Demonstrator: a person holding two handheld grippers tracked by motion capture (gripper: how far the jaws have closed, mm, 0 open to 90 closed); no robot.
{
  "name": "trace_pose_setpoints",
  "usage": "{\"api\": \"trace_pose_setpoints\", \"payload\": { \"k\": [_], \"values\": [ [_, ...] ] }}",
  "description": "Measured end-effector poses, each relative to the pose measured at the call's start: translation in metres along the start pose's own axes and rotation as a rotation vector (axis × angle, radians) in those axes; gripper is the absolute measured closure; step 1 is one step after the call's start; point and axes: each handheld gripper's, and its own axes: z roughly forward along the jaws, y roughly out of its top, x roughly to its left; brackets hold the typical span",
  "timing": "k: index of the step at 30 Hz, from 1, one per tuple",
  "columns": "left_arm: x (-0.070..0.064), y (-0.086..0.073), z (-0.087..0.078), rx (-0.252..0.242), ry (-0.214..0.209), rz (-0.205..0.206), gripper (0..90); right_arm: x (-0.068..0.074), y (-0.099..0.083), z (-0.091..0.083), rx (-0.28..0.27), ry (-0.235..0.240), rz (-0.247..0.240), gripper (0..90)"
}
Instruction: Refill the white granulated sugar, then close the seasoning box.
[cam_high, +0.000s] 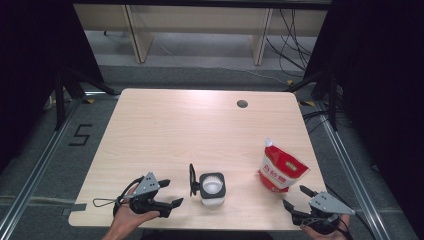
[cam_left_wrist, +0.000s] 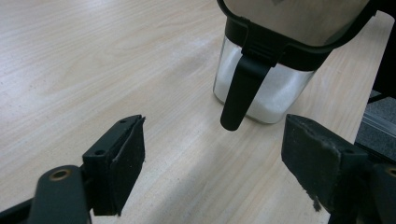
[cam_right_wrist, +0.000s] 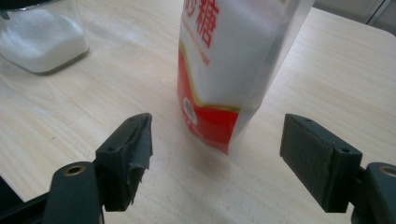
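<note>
A glass jar (cam_high: 212, 188) with white grains stands near the table's front edge, its black hinged lid (cam_high: 192, 179) flipped up on its left side. Close up in the left gripper view, the jar (cam_left_wrist: 261, 88) has the lid's black latch (cam_left_wrist: 243, 91) hanging down its side. My left gripper (cam_high: 170, 192) is open just left of the jar, empty. A red and white sugar pouch (cam_high: 281, 169) stands upright at the right. My right gripper (cam_high: 295, 197) is open just in front of it. The pouch (cam_right_wrist: 229, 70) stands beyond the open jaws, with the jar (cam_right_wrist: 42, 39) at the upper left.
The wooden table (cam_high: 200, 130) has a round cable hole (cam_high: 242, 104) near its far right. The front edge runs right below both grippers. Dark stands and cables flank the table on the floor.
</note>
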Motion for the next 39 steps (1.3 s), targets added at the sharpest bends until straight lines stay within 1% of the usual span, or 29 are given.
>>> {"api": "trace_pose_setpoints", "payload": {
  "k": [2, 5, 6, 7, 8, 9, 10, 11, 12, 13, 14, 16, 17, 18, 20, 21, 22, 24, 26, 27, 28, 29, 30, 31, 32, 33, 35, 36, 39],
  "values": [
    [-0.001, 0.003, -0.002, -0.013, -0.002, -0.004, 21.1, 0.004, -0.003, -0.003, 0.033, 0.013, 0.032, 25.7],
    [-0.002, 0.006, -0.003, -0.025, -0.001, -0.006, 21.1, 0.004, -0.006, -0.004, 0.017, 0.006, 0.002, 25.4],
    [0.000, 0.007, -0.004, -0.012, 0.006, 0.012, 21.1, 0.004, -0.006, -0.004, 0.017, 0.006, 0.002, 25.4],
    [-0.001, 0.007, -0.004, -0.021, 0.001, -0.003, 21.1, 0.006, -0.006, -0.005, 0.036, 0.015, 0.024, 25.4],
    [-0.002, 0.008, -0.004, -0.028, 0.005, -0.014, 21.1, 0.006, -0.007, -0.005, 0.018, 0.014, 0.010, 25.1],
    [-0.001, 0.008, -0.005, -0.026, 0.006, -0.006, 21.1, 0.008, -0.008, -0.005, 0.019, 0.016, 0.027, 24.9],
    [-0.001, 0.008, -0.005, -0.027, 0.008, -0.018, 21.1, 0.008, -0.008, -0.006, 0.031, 0.020, 0.012, 24.7],
    [-0.001, 0.009, -0.005, -0.035, 0.003, -0.022, 21.1, 0.009, -0.008, -0.006, 0.034, 0.026, 0.024, 24.6],
    [0.000, 0.009, -0.006, -0.026, 0.009, -0.003, 21.1, 0.011, -0.008, -0.006, 0.044, 0.037, 0.037, 24.5],
    [0.000, 0.010, -0.006, -0.030, 0.007, -0.005, 21.1, 0.011, -0.009, -0.005, 0.040, 0.041, 0.022, 24.1],
    [0.000, 0.010, -0.007, -0.026, 0.006, 0.006, 21.1, 0.012, -0.009, -0.005, 0.040, 0.058, 0.031, 23.9],
    [-0.001, 0.011, -0.007, -0.026, 0.008, 0.002, 21.1, 0.013, -0.009, -0.005, 0.048, 0.045, 0.028, 23.9],
    [-0.002, 0.012, -0.008, -0.028, 0.009, -0.004, 21.1, 0.013, -0.008, -0.005, 0.038, 0.045, 0.013, 23.9],
    [-0.003, 0.012, -0.007, -0.029, 0.009, -0.023, 21.3, 0.015, -0.008, -0.005, 0.047, 0.042, 0.029, 23.8],
    [-0.003, 0.013, -0.007, -0.032, 0.010, -0.025, 21.7, 0.015, -0.008, -0.004, 0.039, 0.050, 0.001, 23.3],
    [-0.002, 0.013, -0.007, -0.034, 0.007, -0.019, 22.1, 0.016, -0.008, -0.004, 0.047, 0.056, 0.007, 23.0],
    [-0.002, 0.015, -0.008, -0.024, 0.015, 0.002, 22.4, 0.016, -0.008, -0.003, 0.047, 0.066, -0.009, 22.9],
    [-0.003, 0.015, -0.008, -0.030, 0.013, -0.021, 24.1, 0.017, -0.008, -0.003, 0.048, 0.063, -0.015, 23.1],
    [-0.003, 0.018, -0.009, -0.027, 0.006, 0.002, 27.0, 0.018, -0.007, -0.002, 0.045, 0.067, -0.018, 23.1],
    [-0.004, 0.019, -0.009, -0.042, 0.001, -0.003, 28.5, 0.018, -0.007, -0.001, 0.047, 0.068, -0.020, 23.1],
    [-0.004, 0.020, -0.010, -0.029, 0.001, -0.006, 32.1, 0.018, -0.007, -0.001, 0.054, 0.074, -0.010, 23.2],
    [-0.005, 0.021, -0.010, -0.044, -0.008, -0.002, 40.9, 0.018, -0.007, -0.001, 0.044, 0.059, -0.016, 23.2],
    [-0.005, 0.021, -0.010, -0.044, -0.008, -0.002, 44.6, 0.018, -0.007, -0.001, 0.044, 0.059, -0.016, 23.2],
    [-0.006, 0.022, -0.011, -0.056, -0.006, 0.027, 51.2, 0.019, -0.006, -0.003, 0.041, 0.059, -0.018, 23.7],
    [-0.006, 0.022, -0.011, -0.056, -0.006, 0.027, 56.1, 0.019, -0.006, -0.003, 0.041, 0.059, -0.018, 23.7],
    [-0.006, 0.022, -0.012, -0.057, 0.000, 0.054, 56.1, 0.019, -0.005, -0.003, 0.041, 0.064, -0.025, 23.7],
    [-0.006, 0.024, -0.014, -0.085, 0.014, 0.054, 70.5, 0.020, -0.005, -0.003, 0.032, 0.060, -0.030, 23.9],
    [-0.006, 0.025, -0.014, -0.092, 0.013, 0.054, 76.9, 0.022, -0.005, -0.002, 0.047, 0.078, -0.012, 24.0],
    [-0.009, 0.032, -0.019, -0.113, 0.023, 0.071, 86.4, 0.020, -0.005, -0.002, 0.038, 0.061, -0.035, 24.0]
  ]
}}
